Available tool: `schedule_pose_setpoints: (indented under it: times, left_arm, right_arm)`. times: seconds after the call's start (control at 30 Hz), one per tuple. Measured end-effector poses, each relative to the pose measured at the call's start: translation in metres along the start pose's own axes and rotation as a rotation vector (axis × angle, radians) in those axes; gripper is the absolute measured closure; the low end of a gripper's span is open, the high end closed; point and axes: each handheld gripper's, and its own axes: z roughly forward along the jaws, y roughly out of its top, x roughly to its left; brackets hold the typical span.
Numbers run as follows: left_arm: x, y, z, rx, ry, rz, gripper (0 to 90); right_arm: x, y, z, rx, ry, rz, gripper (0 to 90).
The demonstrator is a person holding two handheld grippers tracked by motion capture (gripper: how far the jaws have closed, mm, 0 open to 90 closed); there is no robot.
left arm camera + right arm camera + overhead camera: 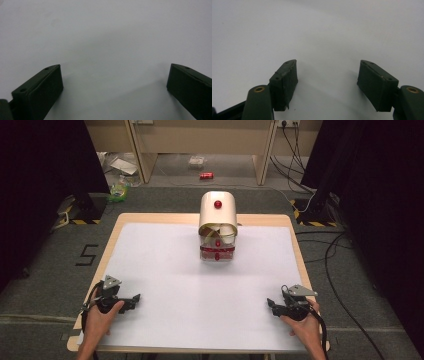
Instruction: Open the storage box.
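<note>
Apparently apart – container [218, 227] far ahead | both grippers [136, 299] [270, 304] gaping – empty

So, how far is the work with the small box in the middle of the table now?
Nothing looks done yet. The cream box with red knobs stands untouched at the table's far middle, its curved lid raised. The left claw and right claw rest open and empty on the white sheet near the person. Nothing is in hand; reaching and handling the box is all left.
</note>
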Motion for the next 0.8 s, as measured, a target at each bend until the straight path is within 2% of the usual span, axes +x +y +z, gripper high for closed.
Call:
schedule_pose_setpoints:
  times: [0.57,0.7,0.77,0.8]
  left_arm:
    - [-0.0001,0.0,0.0,0.0,0.001,0.001,0.0]
    - [-0.0001,0.0,0.0,0.0,0.001,0.001,0.0]
    - [-0.0001,-0.0001,0.0,-0.001,0.001,0.001,0.0]
    - [-0.0001,-0.0001,0.0001,-0.001,0.001,0.001,0.0]
  right_arm:
    - [0.0024,0.0002,0.0001,-0.005,-0.034,-0.017,29.1]
    - [0.0034,0.0015,0.0006,-0.009,-0.047,0.0,31.5]
    - [0.006,0.0037,0.0022,-0.026,-0.056,0.004,31.5]
    - [0.0094,0.0059,0.003,-0.059,-0.053,0.017,32.3]
